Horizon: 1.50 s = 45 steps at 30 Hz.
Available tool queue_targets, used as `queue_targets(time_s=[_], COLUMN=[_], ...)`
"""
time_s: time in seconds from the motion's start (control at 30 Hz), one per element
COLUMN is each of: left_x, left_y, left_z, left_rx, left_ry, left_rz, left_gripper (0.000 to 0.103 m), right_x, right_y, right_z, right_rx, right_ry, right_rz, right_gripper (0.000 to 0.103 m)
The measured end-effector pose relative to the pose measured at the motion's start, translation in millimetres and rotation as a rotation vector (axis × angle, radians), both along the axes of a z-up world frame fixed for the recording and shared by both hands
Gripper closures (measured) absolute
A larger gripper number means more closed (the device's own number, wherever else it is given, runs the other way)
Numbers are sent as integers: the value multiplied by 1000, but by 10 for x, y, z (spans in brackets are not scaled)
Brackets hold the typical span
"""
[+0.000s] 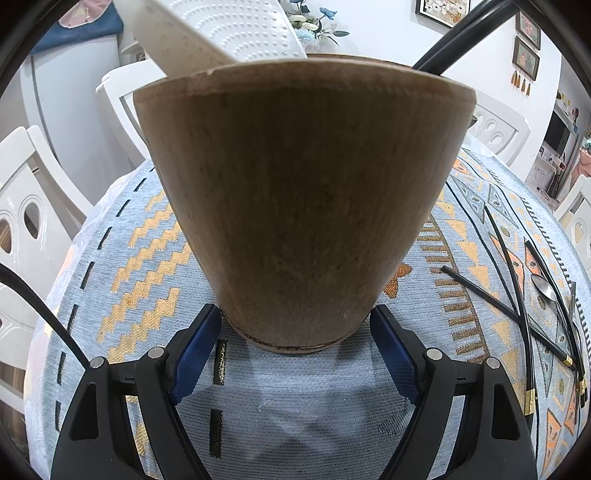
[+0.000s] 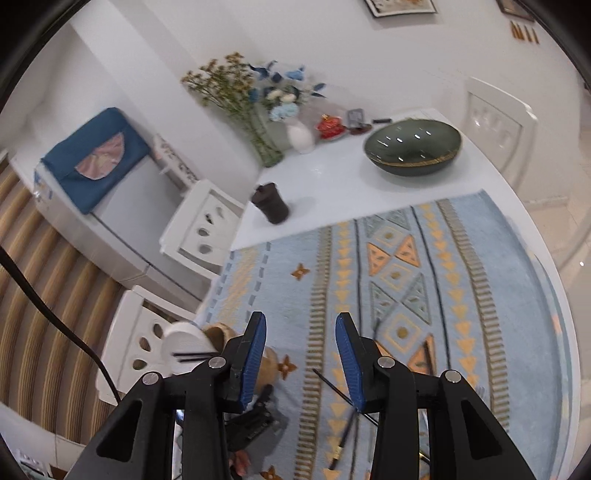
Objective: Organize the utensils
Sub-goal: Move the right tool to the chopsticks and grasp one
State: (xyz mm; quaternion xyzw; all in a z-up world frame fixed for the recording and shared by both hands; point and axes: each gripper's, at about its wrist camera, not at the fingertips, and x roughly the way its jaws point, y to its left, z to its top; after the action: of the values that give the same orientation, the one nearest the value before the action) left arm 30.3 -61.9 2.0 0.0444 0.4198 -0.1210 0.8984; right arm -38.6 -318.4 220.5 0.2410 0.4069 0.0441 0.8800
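Wooden holder (image 1: pixel 295 206) upright; left hand-held gripper (image 1: pixel 295 332) wide, straddling its base. Chopsticks (image 1: pixel 509 280) lie lengthwise toward counter's right edge. Right hand-held gripper (image 2: pixel 301 354) wide, empty.

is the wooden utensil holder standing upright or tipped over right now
Upright. In the left wrist view the wooden holder stands base-down on the tablecloth, rim up, with a white spatula sticking out; the left gripper flanks its base.

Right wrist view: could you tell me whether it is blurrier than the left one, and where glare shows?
Right wrist: motion-smeared, chopsticks streaked, glare spots on the dark bowl. Left wrist: sharp, wooden holder crisp, fisheye bending the cloth.
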Motion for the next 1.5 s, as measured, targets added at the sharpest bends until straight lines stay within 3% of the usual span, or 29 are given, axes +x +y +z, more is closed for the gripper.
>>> queue_targets(time_s=[0.37, 0.63, 0.97, 1.1, 1.23, 1.3, 1.5], left_x=[23, 25, 30, 34, 35, 35, 38], left_y=[0, 3, 4, 2, 0, 1, 0], left_z=[-6, -4, -4, -6, -6, -5, -5], left_rx=[-3, -2, -2, -1, -1, -1, -1], left_ry=[1, 1, 2, 2, 2, 2, 2], left_rz=[0, 1, 1, 1, 1, 1, 1], left_gripper=[21, 21, 21, 21, 21, 21, 21], right_x=[181, 336, 539, 582, 581, 565, 477], right_y=[125, 187, 292, 332, 383, 362, 197], right_z=[-1091, -1667, -1961, -2073, -2074, -2079, -2097], right_rx=[2, -69, -45, -35, -95, -110, -36], right_ry=[351, 487, 497, 509, 474, 461, 421], right_rz=[77, 106, 78, 43, 19, 12, -12], right_gripper=[66, 66, 66, 76, 85, 95, 98])
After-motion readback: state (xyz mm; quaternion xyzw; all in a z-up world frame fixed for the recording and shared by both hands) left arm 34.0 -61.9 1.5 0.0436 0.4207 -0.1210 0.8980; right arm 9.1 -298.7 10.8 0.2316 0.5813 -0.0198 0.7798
